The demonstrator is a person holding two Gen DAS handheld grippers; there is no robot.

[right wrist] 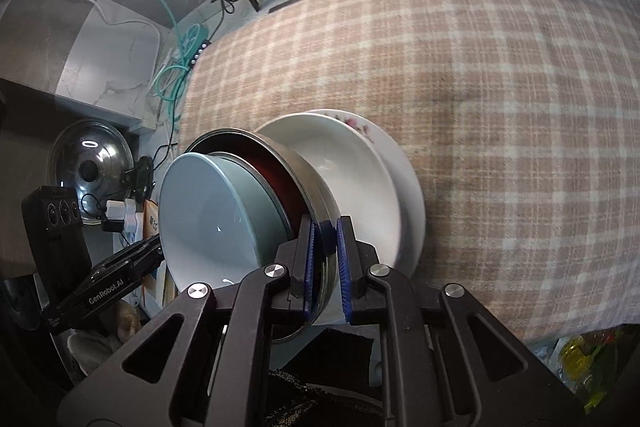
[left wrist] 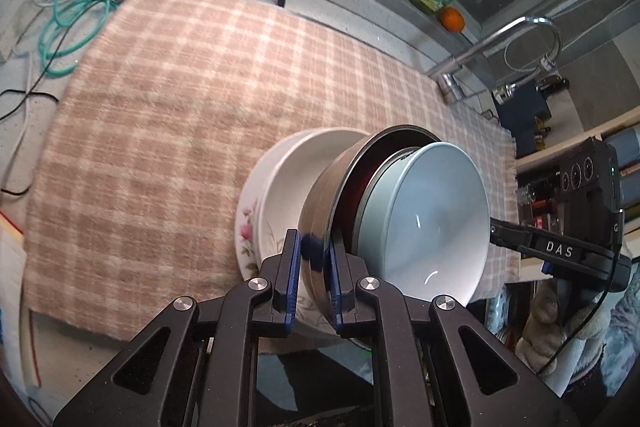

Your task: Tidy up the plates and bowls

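You've got both grippers, left (left wrist: 313, 277) and right (right wrist: 326, 267), clamped on opposite rims of the metal bowl (left wrist: 320, 195), stack between them, over the checked cloth (left wrist: 180, 99).

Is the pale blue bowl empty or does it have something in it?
Empty: the pale blue bowl shows only a bare glossy inside in both wrist views.

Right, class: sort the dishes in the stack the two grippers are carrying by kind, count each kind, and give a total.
Plates: 2 – floral plate, white plate
Bowls: 2 – steel bowl, pale grey-blue bowl
Total: 4 dishes. A dark red surface shows inside the steel bowl; whether it is a separate dish cannot be told.
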